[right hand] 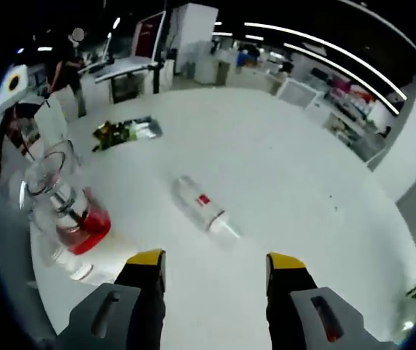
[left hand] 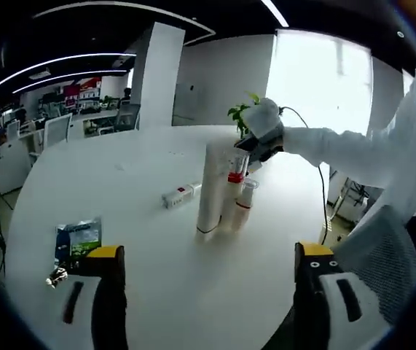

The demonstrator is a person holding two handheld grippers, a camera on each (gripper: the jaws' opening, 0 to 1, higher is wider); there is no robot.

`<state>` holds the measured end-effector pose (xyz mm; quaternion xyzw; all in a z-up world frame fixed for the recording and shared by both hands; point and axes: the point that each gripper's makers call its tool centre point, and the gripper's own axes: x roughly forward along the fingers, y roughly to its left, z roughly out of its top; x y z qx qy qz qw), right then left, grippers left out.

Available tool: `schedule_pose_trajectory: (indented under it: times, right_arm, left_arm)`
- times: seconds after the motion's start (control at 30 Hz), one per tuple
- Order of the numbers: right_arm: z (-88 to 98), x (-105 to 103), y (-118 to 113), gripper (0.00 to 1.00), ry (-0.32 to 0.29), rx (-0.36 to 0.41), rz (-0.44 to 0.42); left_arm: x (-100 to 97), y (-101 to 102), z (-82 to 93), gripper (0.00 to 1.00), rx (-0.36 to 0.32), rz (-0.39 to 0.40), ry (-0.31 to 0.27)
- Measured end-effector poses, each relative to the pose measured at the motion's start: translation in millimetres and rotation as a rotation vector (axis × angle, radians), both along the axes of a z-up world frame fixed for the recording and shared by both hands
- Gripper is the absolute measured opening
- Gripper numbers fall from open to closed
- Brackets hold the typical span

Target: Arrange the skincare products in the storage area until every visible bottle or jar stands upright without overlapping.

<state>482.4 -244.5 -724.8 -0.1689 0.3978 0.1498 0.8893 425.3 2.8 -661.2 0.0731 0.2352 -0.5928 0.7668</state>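
Open-plan office space with ceiling strip lights and desks is seen behind a round white bench [left hand: 142,219]. Near the middle of the bench, a cluster of upright skincare containers is seen in the left gripper view: a tall white tube [left hand: 211,191], a bottle with a red collar [left hand: 232,200] just beside it, and a smaller clear-capped bottle [left hand: 245,203] next to that. A white tube with a red label [left hand: 179,195] is left lying flat to one side of the cluster, apart from it. A blue and green sachet [left hand: 79,238] is seen lying near the bench edge. The left gripper [left hand: 204,271] is held with its fingers spread wide and nothing between them. The right gripper [left hand: 260,144], carried in a gloved hand [left hand: 261,118], is seen hovering just above the cluster, with a potted plant [left hand: 241,115] behind it. In the right gripper view, the right gripper's [right hand: 213,275] fingers are likewise parted and unloaded, the lying tube is seen ahead of them, and the clear caps are seen close at the left.
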Motion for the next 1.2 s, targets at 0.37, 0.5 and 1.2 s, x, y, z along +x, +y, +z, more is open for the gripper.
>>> schedule_pose_trajectory:
  times: [0.37, 0.5, 1.2]
  right_arm:
    - [-23.3, 33, 8, 0.48, 0.076, -0.022, 0.083]
    - [-31.4, 43, 13, 0.49, 0.108, -0.031, 0.131]
    - [-59.6, 59, 24, 0.38, 0.203, 0.007, 0.258]
  left_arm:
    - [17.4, 8, -3.9, 0.88, 0.019, 0.066, -0.016]
    - [17.3, 8, -3.6, 0.88, 0.004, 0.079, -0.003]
    - [18.8, 8, -5.0, 0.87, 0.005, 0.092, -0.004]
